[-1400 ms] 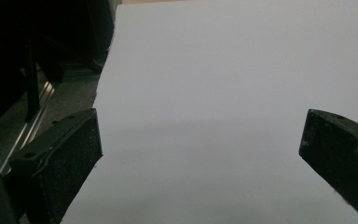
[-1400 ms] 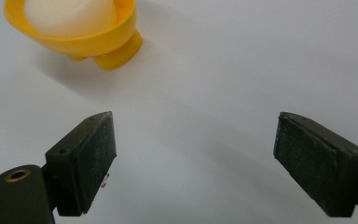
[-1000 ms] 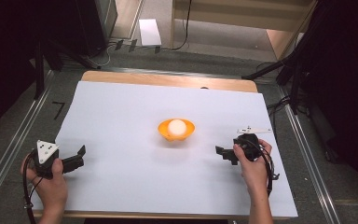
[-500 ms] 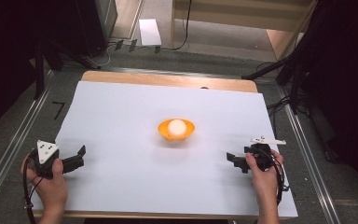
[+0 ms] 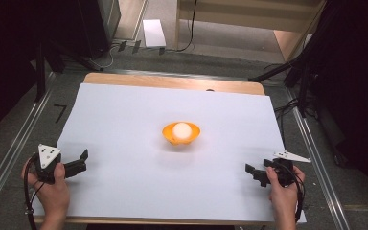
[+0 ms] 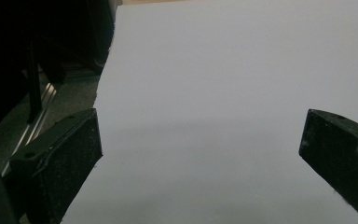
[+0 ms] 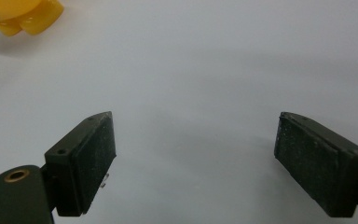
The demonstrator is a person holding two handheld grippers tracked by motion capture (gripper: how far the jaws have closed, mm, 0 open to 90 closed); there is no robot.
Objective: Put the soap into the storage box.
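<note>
An orange bowl (image 5: 181, 134) sits at the middle of the white sheet (image 5: 124, 120), with a white ball (image 5: 182, 129) inside it. My left gripper (image 5: 80, 162) rests near the sheet's front left corner, held by a hand, its jaws wide apart with nothing between them (image 6: 200, 149). My right gripper (image 5: 253, 173) lies at the front right, also open and empty (image 7: 196, 154). In the right gripper view the bowl's (image 7: 23, 14) edge appears at the upper left, well away from the jaws.
The sheet covers a wooden table (image 5: 172, 82) with its far edge exposed. Metal rails (image 5: 316, 158) run along both sides. Dark stands and cables (image 5: 287, 76) crowd the floor beyond the table, with a white box (image 5: 154, 32) farther back.
My right gripper has drawn back from near the bowl toward the front right corner of the sheet. The left gripper has stayed put.
</note>
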